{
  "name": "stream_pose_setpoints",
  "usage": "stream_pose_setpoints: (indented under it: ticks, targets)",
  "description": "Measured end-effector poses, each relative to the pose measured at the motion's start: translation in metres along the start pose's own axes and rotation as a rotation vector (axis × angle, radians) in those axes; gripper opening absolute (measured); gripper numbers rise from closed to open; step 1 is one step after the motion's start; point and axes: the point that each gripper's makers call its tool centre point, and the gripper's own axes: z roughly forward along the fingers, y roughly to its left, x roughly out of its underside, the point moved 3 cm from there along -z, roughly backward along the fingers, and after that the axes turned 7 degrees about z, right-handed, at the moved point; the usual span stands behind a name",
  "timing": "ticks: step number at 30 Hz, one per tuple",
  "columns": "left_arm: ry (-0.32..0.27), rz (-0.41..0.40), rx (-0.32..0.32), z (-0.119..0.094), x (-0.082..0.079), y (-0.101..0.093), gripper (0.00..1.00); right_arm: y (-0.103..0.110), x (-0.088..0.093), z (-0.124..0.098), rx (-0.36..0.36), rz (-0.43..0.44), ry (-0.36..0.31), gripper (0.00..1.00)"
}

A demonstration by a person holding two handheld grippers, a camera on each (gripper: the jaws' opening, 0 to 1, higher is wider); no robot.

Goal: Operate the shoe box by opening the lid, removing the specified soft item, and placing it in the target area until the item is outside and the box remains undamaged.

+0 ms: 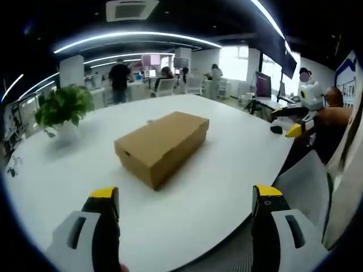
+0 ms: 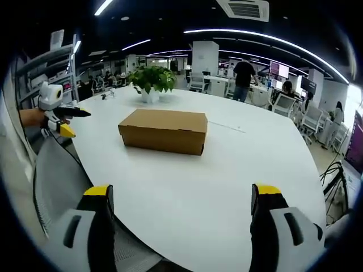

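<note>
While lidded, shoe box (image 1: 162, 146) untouched — tongs (image 1: 186, 211) apart.

Both views near table (image 1: 227, 170) edge, facing shared shoe box (image 1: 161, 146), perhaps from opposite sides

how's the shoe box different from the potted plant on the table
The shoe box is plain brown cardboard, low and flat-sided, lid shut; the potted plant is leafy green in a white pot, standing taller. The shoe box lies nearer mid-table, the potted plant toward the far edge. Both rest on the white table, apart.
</note>
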Motion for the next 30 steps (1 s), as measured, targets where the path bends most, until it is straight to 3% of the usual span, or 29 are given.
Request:
stream_pose_setpoints:
  ticks: [30]
  targets:
    - [0.025, 0.004, 0.040, 0.046, -0.010, -0.010, 1.00, -0.021, -0.016, 0.021, -0.030, -0.041, 0.013, 0.96]
